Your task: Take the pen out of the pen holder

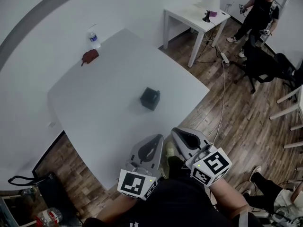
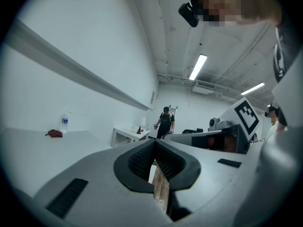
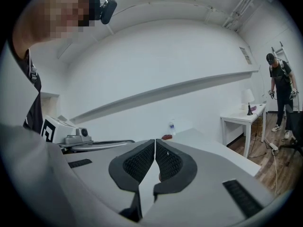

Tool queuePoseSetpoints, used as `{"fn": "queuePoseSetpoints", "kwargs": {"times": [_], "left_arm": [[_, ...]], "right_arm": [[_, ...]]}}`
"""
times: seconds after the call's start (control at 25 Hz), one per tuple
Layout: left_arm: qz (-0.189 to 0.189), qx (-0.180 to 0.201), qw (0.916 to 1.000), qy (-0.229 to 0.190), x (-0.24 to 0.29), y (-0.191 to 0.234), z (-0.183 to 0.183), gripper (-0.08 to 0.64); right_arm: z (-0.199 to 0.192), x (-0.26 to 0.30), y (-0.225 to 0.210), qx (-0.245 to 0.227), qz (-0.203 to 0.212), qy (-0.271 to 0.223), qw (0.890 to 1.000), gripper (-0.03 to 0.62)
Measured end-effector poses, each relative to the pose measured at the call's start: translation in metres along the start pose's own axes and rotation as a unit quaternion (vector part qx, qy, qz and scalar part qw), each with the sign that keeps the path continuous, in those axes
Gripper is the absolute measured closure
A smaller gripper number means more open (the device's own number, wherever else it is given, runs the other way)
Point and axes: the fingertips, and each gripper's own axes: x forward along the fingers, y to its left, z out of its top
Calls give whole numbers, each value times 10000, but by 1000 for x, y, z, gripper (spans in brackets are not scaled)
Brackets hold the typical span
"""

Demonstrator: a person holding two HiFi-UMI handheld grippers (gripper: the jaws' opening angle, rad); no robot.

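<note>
A black pen holder (image 1: 150, 98) stands on the white table (image 1: 109, 122), right of its middle. I cannot make out a pen in it from the head view. Both grippers hang off the table's near edge, close to the person's body and well short of the holder. My left gripper (image 1: 157, 138) (image 2: 154, 143) has its tips together with nothing between them. My right gripper (image 1: 176, 131) (image 3: 155, 141) is shut and empty too, pointing over the table (image 3: 203, 143). The holder is hidden in both gripper views.
A water bottle (image 1: 93, 38) (image 3: 172, 128) (image 2: 64, 123) and a red object (image 1: 90, 56) (image 3: 166, 137) (image 2: 55, 133) lie at the table's far side. Beyond are a small white side table (image 1: 189, 18) with a lamp, a standing person (image 1: 258, 11), a black chair (image 1: 265, 65) and a floor cable (image 1: 222, 93).
</note>
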Motion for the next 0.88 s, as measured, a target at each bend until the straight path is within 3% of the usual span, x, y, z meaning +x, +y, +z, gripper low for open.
{"fn": "queuePoseSetpoints", "kwargs": {"times": [0.4,0.88], "left_arm": [[455,126,9989,1,49,50,10,554],[1235,-73,9910,519,92,106,-4,555]], "right_arm": [[-41,92,-90,223,346,297,9987,575],[-149,184,-172,-54,443,1597,9862,491]]}}
